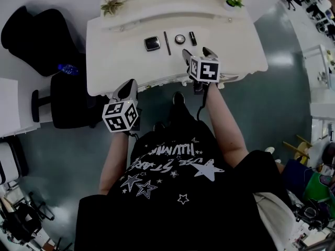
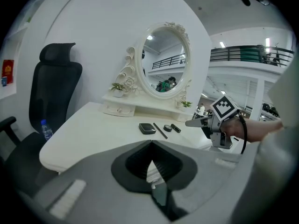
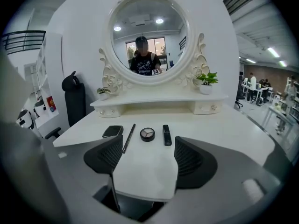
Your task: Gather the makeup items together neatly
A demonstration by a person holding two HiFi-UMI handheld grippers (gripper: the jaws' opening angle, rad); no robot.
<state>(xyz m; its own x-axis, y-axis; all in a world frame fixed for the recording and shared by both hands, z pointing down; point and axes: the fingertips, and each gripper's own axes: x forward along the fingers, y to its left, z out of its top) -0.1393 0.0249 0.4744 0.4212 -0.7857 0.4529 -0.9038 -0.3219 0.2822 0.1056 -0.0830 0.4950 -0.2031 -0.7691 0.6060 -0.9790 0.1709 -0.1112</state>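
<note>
Four makeup items lie in a row at the middle of the white dressing table [image 1: 230, 35]: a black square compact [image 1: 152, 43], a thin dark pencil [image 1: 167, 43], a round eyeshadow pan [image 1: 180, 38] and a black lipstick tube [image 1: 192, 37]. The right gripper view shows the same row: compact [image 3: 112, 131], pencil [image 3: 128, 137], pan [image 3: 147, 134], lipstick [image 3: 167, 135]. My right gripper [image 1: 198, 53] hovers just in front of the row, open and empty. My left gripper [image 1: 129, 88] is at the table's front left edge, well short of the items, its jaws shut with nothing held.
An oval mirror [image 3: 147, 34] on a raised shelf stands behind the row, with small potted plants [image 1: 232, 0] at both ends. A black office chair [image 1: 65, 101] with a blue bottle [image 1: 68, 69] stands left of the table. The table's front edge [image 1: 157, 83] lies under my hands.
</note>
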